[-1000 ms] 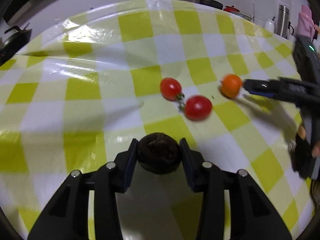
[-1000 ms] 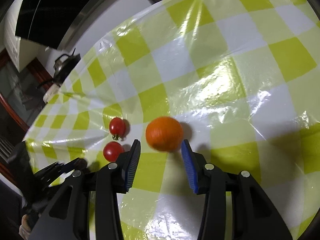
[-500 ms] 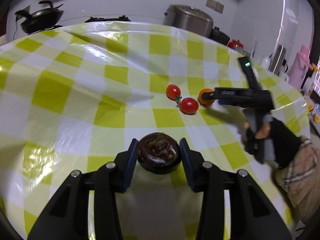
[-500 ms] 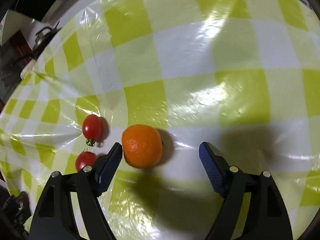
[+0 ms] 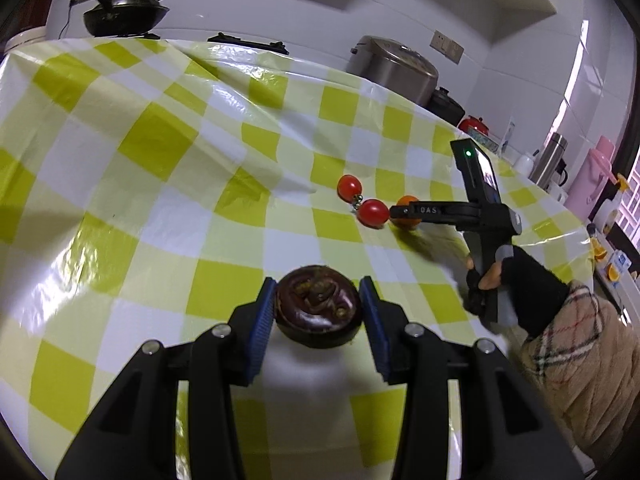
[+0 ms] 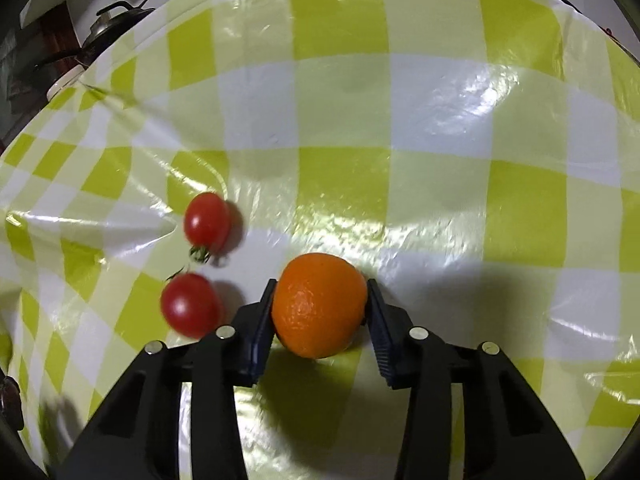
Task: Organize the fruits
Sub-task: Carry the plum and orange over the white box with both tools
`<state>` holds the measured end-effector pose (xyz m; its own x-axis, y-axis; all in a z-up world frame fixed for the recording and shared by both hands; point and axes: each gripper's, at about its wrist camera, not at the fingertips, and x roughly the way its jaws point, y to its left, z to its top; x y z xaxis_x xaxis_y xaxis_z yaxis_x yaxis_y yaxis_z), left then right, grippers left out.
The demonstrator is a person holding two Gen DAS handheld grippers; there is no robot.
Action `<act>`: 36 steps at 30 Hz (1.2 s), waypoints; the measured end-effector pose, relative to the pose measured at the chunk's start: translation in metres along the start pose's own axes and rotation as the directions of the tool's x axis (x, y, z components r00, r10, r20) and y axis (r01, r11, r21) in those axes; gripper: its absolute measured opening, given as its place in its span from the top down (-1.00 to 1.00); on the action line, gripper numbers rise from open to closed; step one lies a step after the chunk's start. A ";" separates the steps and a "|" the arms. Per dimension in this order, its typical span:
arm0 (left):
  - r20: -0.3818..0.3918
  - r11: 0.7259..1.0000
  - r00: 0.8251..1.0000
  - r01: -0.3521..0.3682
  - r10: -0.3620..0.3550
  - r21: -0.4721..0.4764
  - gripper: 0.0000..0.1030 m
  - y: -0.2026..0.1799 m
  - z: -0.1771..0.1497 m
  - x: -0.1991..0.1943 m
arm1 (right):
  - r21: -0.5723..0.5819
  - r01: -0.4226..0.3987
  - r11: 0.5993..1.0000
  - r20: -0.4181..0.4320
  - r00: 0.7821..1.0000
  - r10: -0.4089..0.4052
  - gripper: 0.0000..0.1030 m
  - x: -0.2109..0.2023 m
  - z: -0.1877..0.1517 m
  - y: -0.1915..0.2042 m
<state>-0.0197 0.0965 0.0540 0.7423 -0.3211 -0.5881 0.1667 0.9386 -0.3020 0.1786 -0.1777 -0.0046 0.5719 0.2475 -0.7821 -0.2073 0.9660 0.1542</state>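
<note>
Right tongs (image 6: 320,312) now closed around orange (image 6: 319,304), previously wide.

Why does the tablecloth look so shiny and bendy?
Right wrist view: white glare patches on the glossy tablecloth, the two tomatoes slightly blurred. Left wrist view: the fisheye lens curves the checks; glare at the left edge; the mangosteen is sharp.
</note>
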 end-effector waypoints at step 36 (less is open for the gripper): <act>-0.008 0.983 0.990 -0.144 0.144 -0.115 0.17 0.082 -0.133 -0.196 | -0.253 -0.592 0.765 -0.124 0.804 0.582 0.18 -0.186 -0.237 0.275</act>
<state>-0.2376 0.2197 0.0452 0.7535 -0.1837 -0.6313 -0.0173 0.9543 -0.2983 -0.1728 0.0240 0.0406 0.2405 0.7517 -0.6141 -0.6984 0.5734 0.4283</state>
